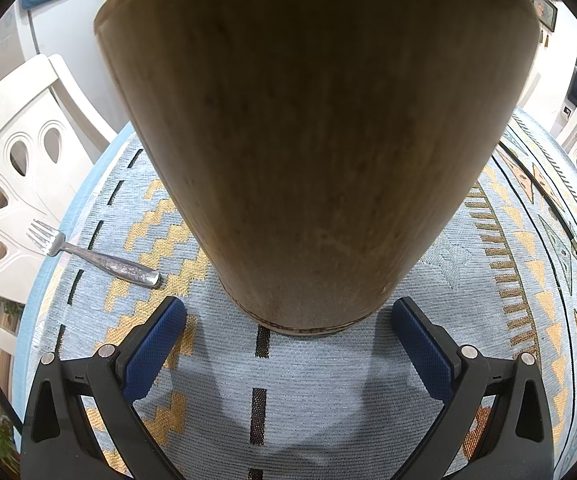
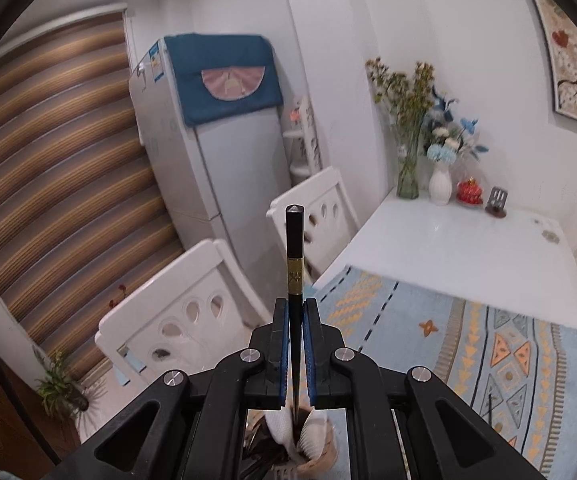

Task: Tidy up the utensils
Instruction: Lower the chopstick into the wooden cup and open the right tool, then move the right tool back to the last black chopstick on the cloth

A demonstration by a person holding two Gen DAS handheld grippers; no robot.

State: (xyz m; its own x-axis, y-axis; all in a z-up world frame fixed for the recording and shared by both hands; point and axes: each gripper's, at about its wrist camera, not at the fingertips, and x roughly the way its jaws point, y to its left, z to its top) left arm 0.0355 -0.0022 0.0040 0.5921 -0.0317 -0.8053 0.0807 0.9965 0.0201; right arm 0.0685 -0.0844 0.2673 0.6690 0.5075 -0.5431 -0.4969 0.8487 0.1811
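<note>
My left gripper (image 1: 288, 316) gapes wide before the wooden utensil holder (image 1: 312, 140), a fork (image 1: 92, 254) nearby on the bench (image 1: 328, 400); my right gripper (image 2: 296, 312) clamps a black chopstick (image 2: 294, 264).

A patterned blue tablecloth (image 1: 308, 380) with orange zigzags covers part of the white table (image 2: 448, 248). White chairs (image 2: 176, 312) with teardrop cut-outs stand beside it. A refrigerator (image 2: 192, 168) wears a blue cover (image 2: 224, 76) — next to striped brown blinds (image 2: 48, 152). At the table's far end: a glass vase of dried flowers (image 2: 407, 180), a white vase (image 2: 439, 186) and a red jar (image 2: 469, 192). A picture (image 2: 572, 52) hangs above.
</note>
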